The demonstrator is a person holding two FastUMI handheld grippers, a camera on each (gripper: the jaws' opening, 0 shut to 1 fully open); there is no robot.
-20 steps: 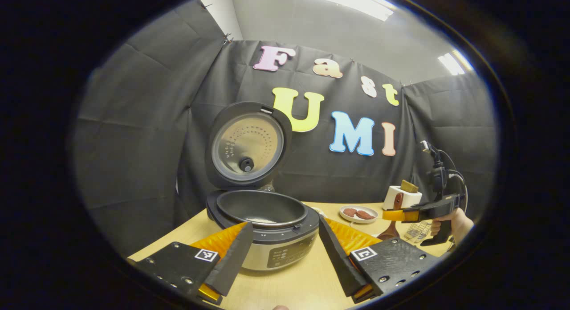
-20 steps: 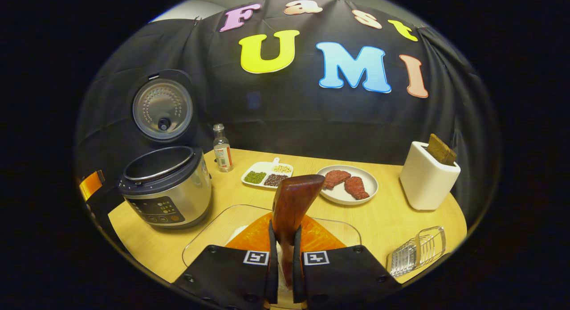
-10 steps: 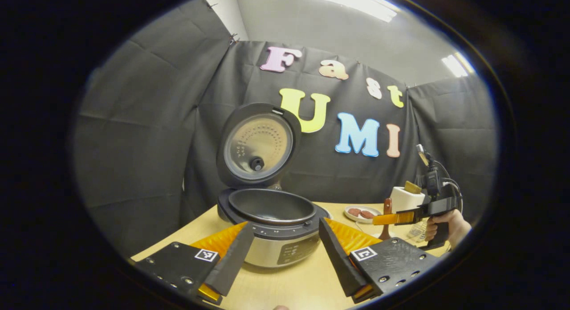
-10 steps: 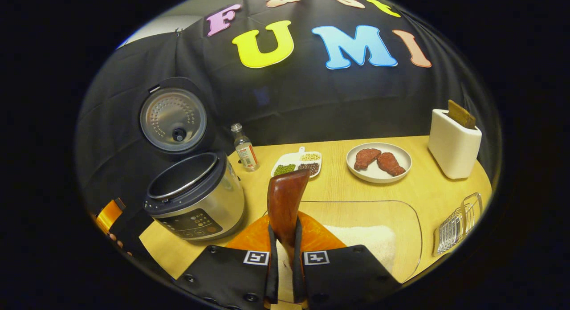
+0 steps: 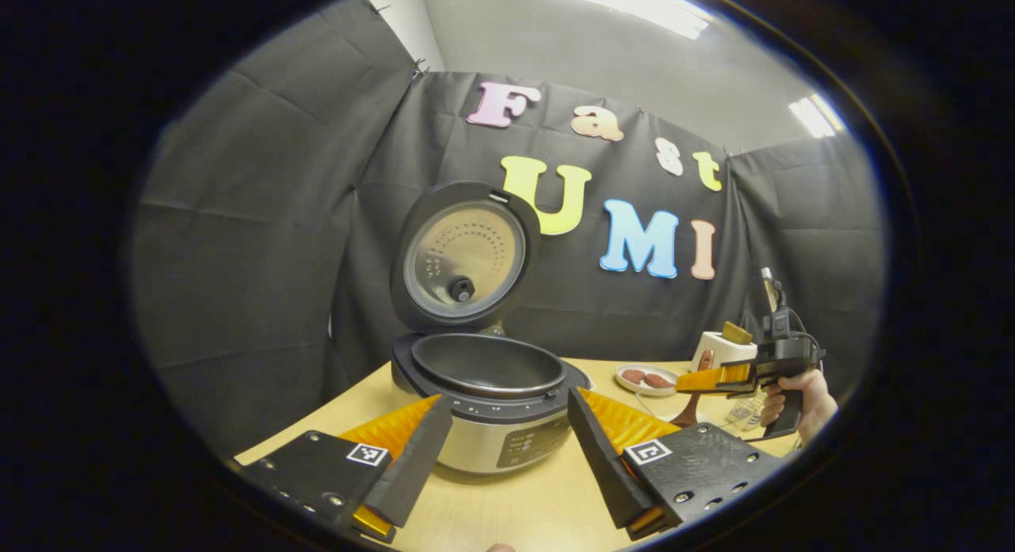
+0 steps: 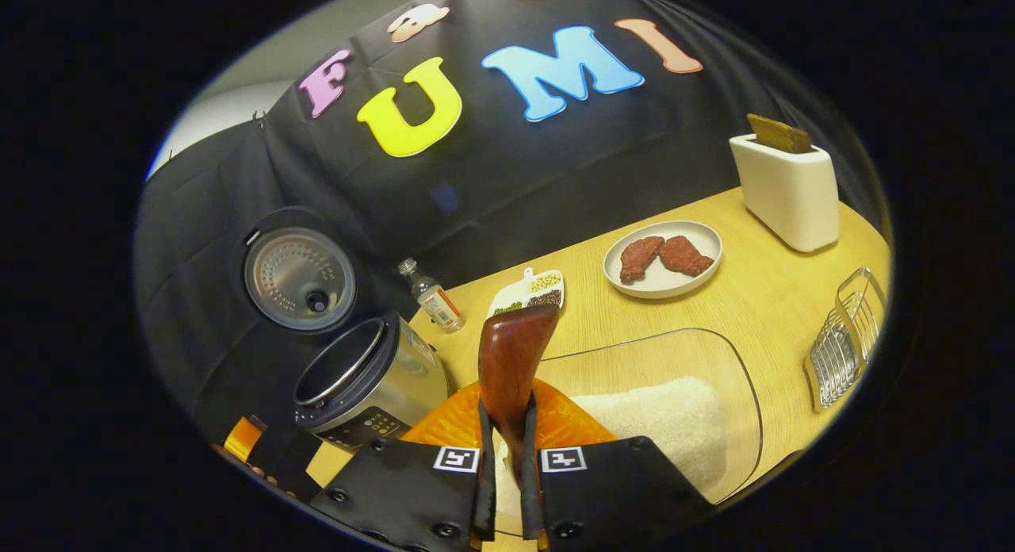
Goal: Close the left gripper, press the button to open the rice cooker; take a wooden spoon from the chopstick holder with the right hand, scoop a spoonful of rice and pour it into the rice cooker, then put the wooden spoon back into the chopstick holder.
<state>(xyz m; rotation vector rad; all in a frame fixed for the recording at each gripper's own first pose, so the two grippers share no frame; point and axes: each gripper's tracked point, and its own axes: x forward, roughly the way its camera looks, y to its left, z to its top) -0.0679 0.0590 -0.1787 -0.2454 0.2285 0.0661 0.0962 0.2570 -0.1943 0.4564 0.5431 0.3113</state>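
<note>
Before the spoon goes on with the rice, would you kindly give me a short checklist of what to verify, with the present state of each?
1. Rice cooker lid open, standing upright: ok.
2. Inner pot unobstructed: ok.
3. Right tongs shut on the wooden spoon, both fingers pressing its handle: ok.
4. Rice available in the clear tray below the right tongs: ok.
5. Spoon bowl loaded with rice: cannot tell, it lies hidden below the tongs.
6. Left tongs open and in front of the cooker, off the pot's mouth: ok.
</note>
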